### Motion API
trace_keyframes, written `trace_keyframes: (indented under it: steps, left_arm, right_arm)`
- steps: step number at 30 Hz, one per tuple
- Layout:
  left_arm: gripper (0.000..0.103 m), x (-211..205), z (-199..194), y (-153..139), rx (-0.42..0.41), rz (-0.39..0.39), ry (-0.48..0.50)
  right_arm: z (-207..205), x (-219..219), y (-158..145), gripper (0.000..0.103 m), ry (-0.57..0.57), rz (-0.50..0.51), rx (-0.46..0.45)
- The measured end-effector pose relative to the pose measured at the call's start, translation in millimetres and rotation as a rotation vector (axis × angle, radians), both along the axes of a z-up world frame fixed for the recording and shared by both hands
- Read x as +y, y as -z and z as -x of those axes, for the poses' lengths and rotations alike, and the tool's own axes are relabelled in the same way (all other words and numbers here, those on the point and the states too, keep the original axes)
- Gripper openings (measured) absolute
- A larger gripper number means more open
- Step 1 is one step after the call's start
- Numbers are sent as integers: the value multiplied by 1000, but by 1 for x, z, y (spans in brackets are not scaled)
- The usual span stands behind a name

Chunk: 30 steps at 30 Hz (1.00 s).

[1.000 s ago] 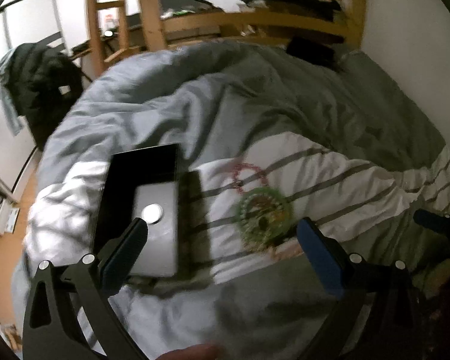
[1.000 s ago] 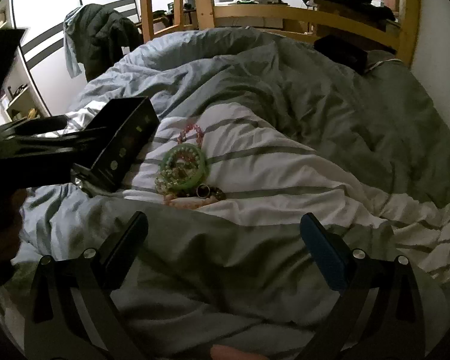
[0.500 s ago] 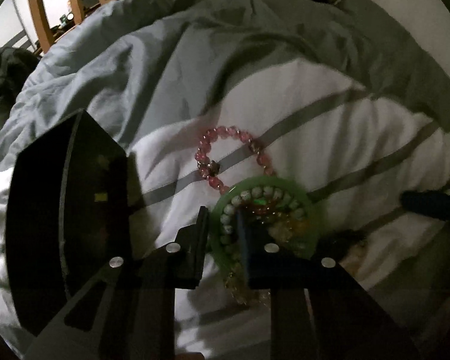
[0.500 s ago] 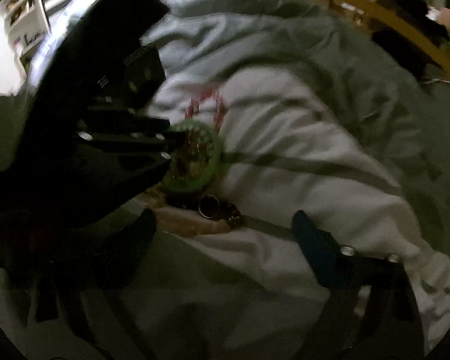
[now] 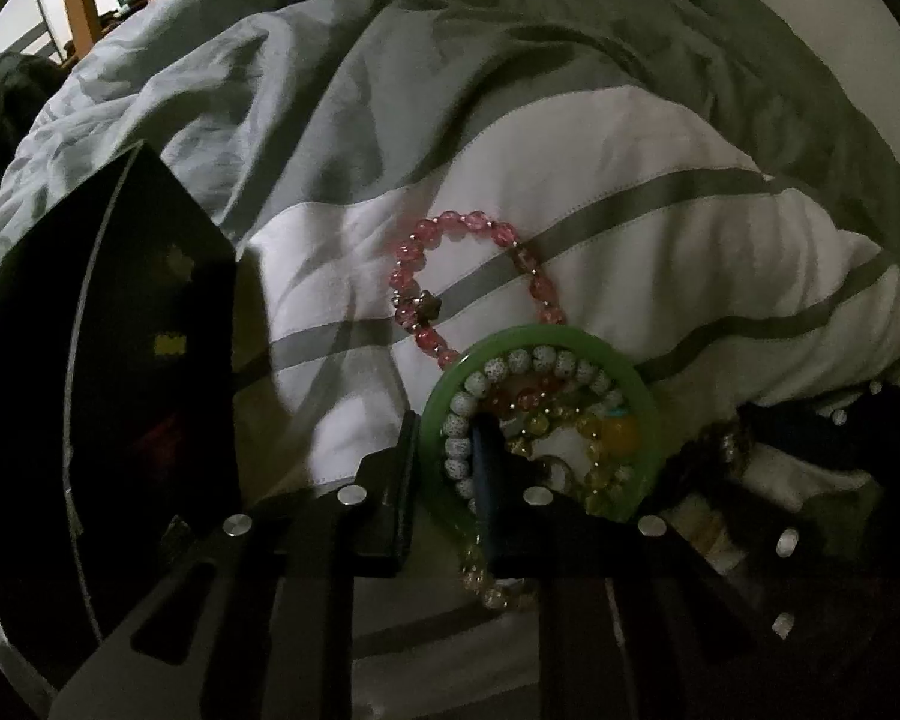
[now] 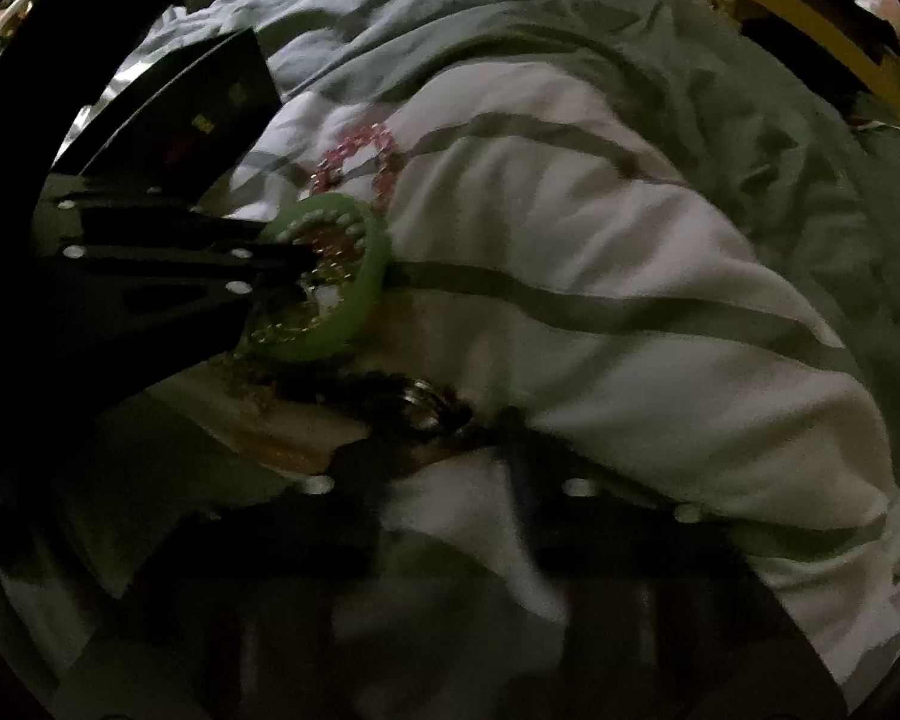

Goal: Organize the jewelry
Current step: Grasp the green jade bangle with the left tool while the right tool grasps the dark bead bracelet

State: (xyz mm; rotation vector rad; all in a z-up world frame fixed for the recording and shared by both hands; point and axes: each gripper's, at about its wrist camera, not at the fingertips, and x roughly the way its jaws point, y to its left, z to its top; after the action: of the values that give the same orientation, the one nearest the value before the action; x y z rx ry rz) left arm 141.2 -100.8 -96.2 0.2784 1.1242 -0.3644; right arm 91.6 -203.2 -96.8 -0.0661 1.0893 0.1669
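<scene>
A green bangle (image 5: 636,384) lies on the white striped bedding with white, red and yellow bead bracelets (image 5: 570,420) inside it. A pink bead bracelet (image 5: 480,222) lies just beyond. My left gripper (image 5: 447,444) is shut on the bangle's left rim, one finger outside and one inside. The bangle also shows in the right wrist view (image 6: 354,300), with the left gripper reaching in from the left. My right gripper (image 6: 444,456) is narrowed over a dark bracelet and silver ring (image 6: 426,402); whether it grips them is unclear.
A black open jewelry box (image 5: 120,360) stands left of the bracelets, also in the right wrist view (image 6: 210,102). Rumpled grey duvet (image 5: 450,60) surrounds the white striped patch. A wooden bed frame (image 6: 810,18) runs behind.
Both grippers came down to the jewelry pile. The left one closed from wide open onto the green bangle's rim. The right one narrowed from wide open over the dark bracelet and ring.
</scene>
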Motion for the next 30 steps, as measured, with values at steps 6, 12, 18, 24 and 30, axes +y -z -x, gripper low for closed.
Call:
trace_keyframes:
  steps: [6, 12, 18, 24, 30]
  left_arm:
    - [15, 19, 11, -21, 6, 58, -15]
    - [15, 36, 28, -45, -3, 98, -19]
    - [10, 41, 35, -64, -40, 136, -12]
    - [11, 36, 31, -68, -54, 135, -3]
    - [11, 39, 36, -80, -86, 148, 3]
  right_arm:
    - [5, -1, -22, 9, -10, -53, -86]
    - [11, -13, -35, 9, 14, -103, -137]
    - [20, -23, -47, 9, 24, -141, -190]
    - [30, -36, -68, 9, 53, -216, -280]
    - [38, -46, -86, 9, 59, -317, -353]
